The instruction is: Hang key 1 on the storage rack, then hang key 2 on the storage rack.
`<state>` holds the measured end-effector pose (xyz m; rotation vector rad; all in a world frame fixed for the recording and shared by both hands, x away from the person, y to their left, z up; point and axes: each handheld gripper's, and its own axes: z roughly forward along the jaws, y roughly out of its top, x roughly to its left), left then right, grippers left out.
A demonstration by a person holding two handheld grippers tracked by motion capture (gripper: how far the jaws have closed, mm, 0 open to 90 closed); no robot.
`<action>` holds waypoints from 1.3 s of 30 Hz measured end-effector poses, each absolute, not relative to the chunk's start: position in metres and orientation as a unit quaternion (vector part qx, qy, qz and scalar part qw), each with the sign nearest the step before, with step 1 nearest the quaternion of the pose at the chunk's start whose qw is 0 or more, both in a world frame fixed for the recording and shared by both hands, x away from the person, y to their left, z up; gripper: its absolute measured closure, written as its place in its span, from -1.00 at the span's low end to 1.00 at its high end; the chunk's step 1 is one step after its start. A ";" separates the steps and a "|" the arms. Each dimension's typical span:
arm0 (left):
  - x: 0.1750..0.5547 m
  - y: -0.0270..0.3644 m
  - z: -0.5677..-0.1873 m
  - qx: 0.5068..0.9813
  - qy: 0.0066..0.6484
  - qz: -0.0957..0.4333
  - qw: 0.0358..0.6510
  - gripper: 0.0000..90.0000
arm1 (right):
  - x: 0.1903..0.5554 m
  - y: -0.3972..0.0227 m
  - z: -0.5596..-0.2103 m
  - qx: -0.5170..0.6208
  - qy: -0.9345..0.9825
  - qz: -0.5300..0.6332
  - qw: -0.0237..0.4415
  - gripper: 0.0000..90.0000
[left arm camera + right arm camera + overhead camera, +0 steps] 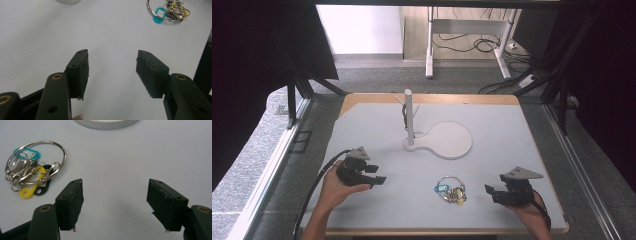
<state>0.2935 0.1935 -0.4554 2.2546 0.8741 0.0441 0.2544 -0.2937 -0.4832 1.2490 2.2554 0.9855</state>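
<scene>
Flanking key ring (450, 189), left gripper (377, 175), right gripper (490, 194), both agape

Shiny metal key ring (37, 160) with glossy plastic tags, matt white table top (492, 165) edged in wood, matt black gripper pads (165, 202)

Table (492, 120) fills frame centre. Post stand (409, 120) sits upper centre, its round base plate (451, 140) to its right. Key ring bunch (450, 190) lies lower centre, between left gripper (378, 175) at lower left and right gripper (492, 193) at lower right.
</scene>
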 end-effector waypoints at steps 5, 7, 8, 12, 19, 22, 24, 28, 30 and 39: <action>0.290 0.199 -0.449 0.871 0.327 0.019 0.366 -0.04 | 0.252 -0.282 -0.476 0.429 0.809 0.353 0.191 -0.25; 0.290 0.201 -0.449 0.871 0.326 0.019 0.367 -0.04 | 0.251 -0.275 -0.474 0.415 0.823 0.343 0.182 -0.20; 0.289 0.201 -0.449 0.870 0.328 0.019 0.368 -0.04 | 0.251 -0.272 -0.472 0.406 0.830 0.336 0.184 -0.16; 0.285 0.203 -0.448 0.871 0.318 0.023 0.374 -0.04 | 0.252 -0.263 -0.457 0.389 0.843 0.334 0.162 -0.04; 0.274 0.210 -0.447 0.867 0.317 0.023 0.383 -0.05 | 0.260 -0.231 -0.438 0.330 0.891 0.292 0.109 0.13; 0.274 0.212 -0.448 0.866 0.320 0.023 0.383 -0.05 | 0.263 -0.218 -0.439 0.310 0.905 0.276 0.090 0.17; 0.274 0.216 -0.451 0.861 0.327 0.013 0.389 -0.05 | 0.268 -0.201 -0.444 0.288 0.922 0.249 0.072 0.22; 0.274 0.218 -0.456 0.861 0.332 0.006 0.384 -0.05 | 0.274 -0.182 -0.449 0.275 0.931 0.232 0.054 0.26; 0.274 0.217 -0.456 0.863 0.332 0.006 0.382 -0.06 | 0.276 -0.173 -0.450 0.270 0.935 0.225 0.047 0.27; 0.273 0.216 -0.457 0.866 0.327 0.004 0.379 -0.07 | 0.282 -0.140 -0.455 0.245 0.950 0.195 0.014 0.40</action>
